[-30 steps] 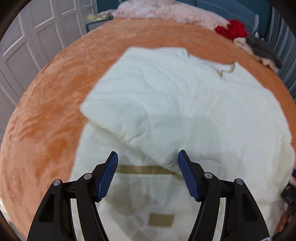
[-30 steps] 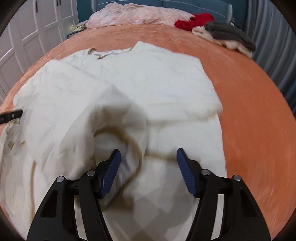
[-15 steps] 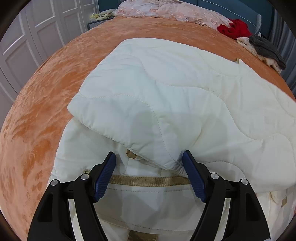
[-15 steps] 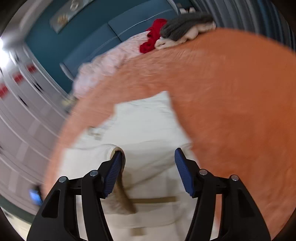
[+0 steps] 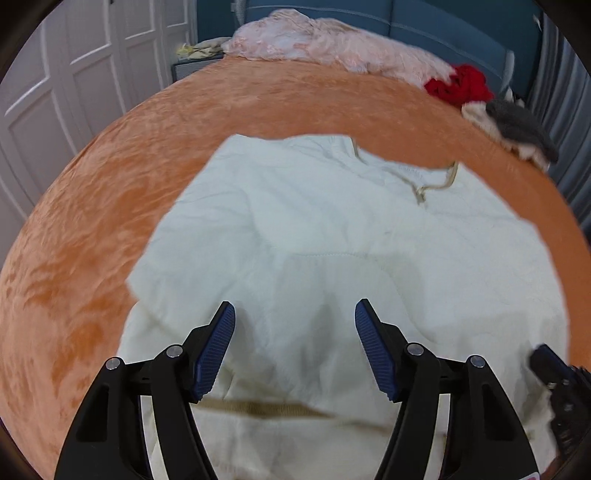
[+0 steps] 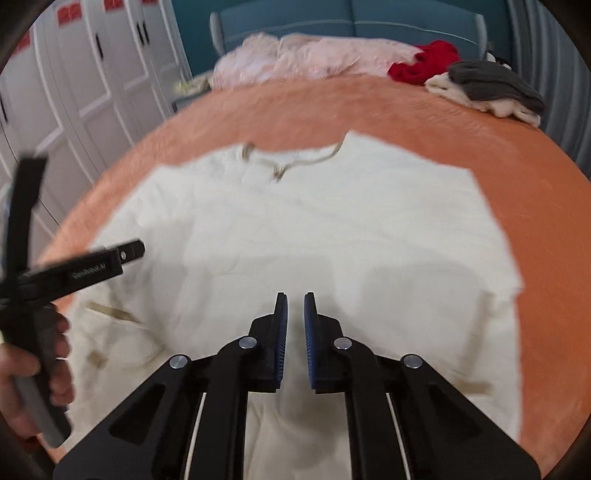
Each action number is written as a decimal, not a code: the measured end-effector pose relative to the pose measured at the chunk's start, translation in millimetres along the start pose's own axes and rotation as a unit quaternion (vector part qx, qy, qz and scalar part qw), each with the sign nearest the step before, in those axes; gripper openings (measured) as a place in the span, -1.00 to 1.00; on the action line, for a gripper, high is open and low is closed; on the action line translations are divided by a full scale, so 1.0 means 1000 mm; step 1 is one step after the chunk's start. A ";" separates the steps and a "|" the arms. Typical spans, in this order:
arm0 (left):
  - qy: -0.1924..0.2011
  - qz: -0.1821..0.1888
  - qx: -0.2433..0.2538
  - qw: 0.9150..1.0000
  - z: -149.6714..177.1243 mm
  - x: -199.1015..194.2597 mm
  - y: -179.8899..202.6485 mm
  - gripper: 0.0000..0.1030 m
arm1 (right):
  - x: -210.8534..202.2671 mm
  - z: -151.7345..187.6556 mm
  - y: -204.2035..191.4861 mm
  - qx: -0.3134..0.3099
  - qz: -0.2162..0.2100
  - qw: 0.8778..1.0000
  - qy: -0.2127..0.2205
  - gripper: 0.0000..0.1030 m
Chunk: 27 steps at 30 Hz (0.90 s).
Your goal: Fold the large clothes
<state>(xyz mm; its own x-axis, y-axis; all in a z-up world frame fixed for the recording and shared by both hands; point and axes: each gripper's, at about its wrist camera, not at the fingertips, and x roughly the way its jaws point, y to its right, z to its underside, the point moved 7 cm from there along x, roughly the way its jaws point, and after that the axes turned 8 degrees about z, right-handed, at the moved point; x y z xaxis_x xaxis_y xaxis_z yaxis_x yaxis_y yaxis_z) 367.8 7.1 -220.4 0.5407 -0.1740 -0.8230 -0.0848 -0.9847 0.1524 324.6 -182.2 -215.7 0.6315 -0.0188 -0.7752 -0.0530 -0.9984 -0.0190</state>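
A large cream quilted jacket point(image 5: 332, 229) with tan trim lies spread on the orange bed cover point(image 5: 92, 229), collar at the far side. It also shows in the right wrist view point(image 6: 314, 229). My left gripper point(image 5: 294, 325) is open and empty, hovering above the jacket's near folded part. My right gripper point(image 6: 295, 314) has its jaws nearly together with a thin gap and nothing between them, above the jacket's near middle. The left gripper also shows at the left of the right wrist view point(image 6: 74, 271), held in a hand.
At the bed's far end lie a pink garment point(image 5: 325, 48), a red garment point(image 5: 461, 86) and a grey and cream pile point(image 5: 517, 125). White cupboard doors point(image 5: 55, 92) stand on the left. A blue headboard point(image 6: 351, 14) is behind.
The folded-over part of the jacket now lies flatter and further from the left gripper. The right gripper swung back over the jacket and closed its jaws from open.
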 end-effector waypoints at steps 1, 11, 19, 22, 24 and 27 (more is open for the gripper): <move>-0.009 -0.009 0.009 1.000 0.002 0.011 0.000 0.25 | 0.013 0.002 -0.005 -0.002 0.002 1.000 -0.011 -0.83; 0.021 -0.048 0.048 0.997 0.018 0.039 -0.001 0.41 | 0.042 0.021 0.004 0.047 -0.020 0.998 -0.025 -0.90; 0.020 0.022 0.018 0.999 0.032 -0.034 -0.028 0.40 | -0.061 0.044 0.054 0.071 -0.030 0.997 -0.003 -0.13; 0.019 0.052 -0.031 0.998 0.063 -0.078 -0.068 0.50 | -0.109 0.094 0.101 0.084 -0.007 0.996 -0.012 0.10; 0.001 0.053 -0.072 0.996 0.095 -0.097 -0.106 0.51 | -0.124 0.129 0.128 0.097 0.013 0.994 -0.038 0.13; -0.040 0.039 -0.117 0.992 0.140 -0.104 -0.151 0.50 | -0.138 0.185 0.161 0.156 0.001 0.984 -0.081 0.15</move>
<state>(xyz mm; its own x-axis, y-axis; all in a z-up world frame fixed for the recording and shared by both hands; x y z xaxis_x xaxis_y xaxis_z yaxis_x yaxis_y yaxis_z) 206.8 171.8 -234.3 0.4707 -0.2589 -0.8434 0.0786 -0.9399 0.3324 85.7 -330.9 -228.1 0.5011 0.0124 -0.8653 -0.3060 -0.9328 -0.1905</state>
